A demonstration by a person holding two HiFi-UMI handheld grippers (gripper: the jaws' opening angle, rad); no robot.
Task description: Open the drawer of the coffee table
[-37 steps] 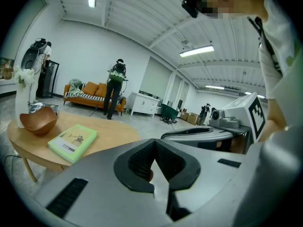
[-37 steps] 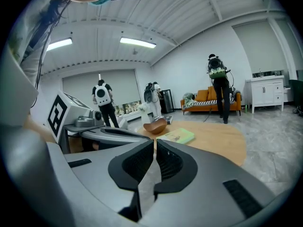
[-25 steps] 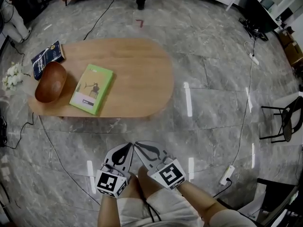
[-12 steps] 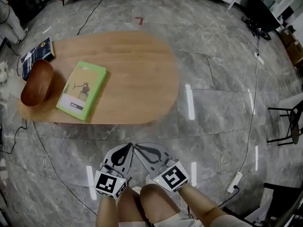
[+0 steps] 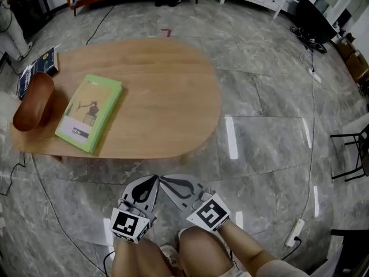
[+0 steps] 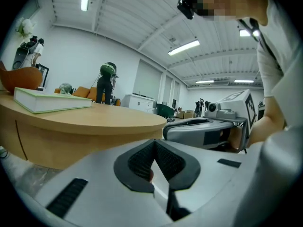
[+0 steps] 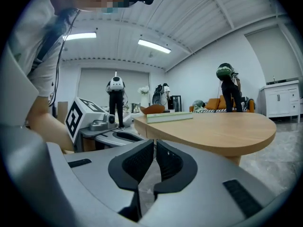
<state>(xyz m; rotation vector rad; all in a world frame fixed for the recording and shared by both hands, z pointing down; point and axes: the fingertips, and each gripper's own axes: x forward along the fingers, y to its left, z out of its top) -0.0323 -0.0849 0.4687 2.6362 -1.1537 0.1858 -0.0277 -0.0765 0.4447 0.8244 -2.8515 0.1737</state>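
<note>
The oval wooden coffee table (image 5: 167, 97) stands on the grey marble floor ahead of me. No drawer front or handle shows from above. In the left gripper view its curved side (image 6: 71, 143) carries a vertical seam at the far left. My left gripper (image 5: 153, 180) and right gripper (image 5: 164, 180) hang side by side just short of the table's near edge, tips almost touching. Both are shut with nothing between the pads. Seen along its own jaws, the left gripper (image 6: 154, 144) points at the table's side. The right gripper (image 7: 155, 144) does too, low and near level.
On the table lie a green book (image 5: 89, 113), a wooden bowl (image 5: 31, 101) and a dark blue book (image 5: 36, 69). Cables and a power strip (image 5: 296, 229) cross the floor at the right. A black chair (image 5: 353, 154) stands far right. My knees (image 5: 202, 253) are under the grippers.
The table has grown larger in the head view, and the things on it have slid left. Both grippers have sunk towards the floor, still shut. My knees have come up beneath them.
</note>
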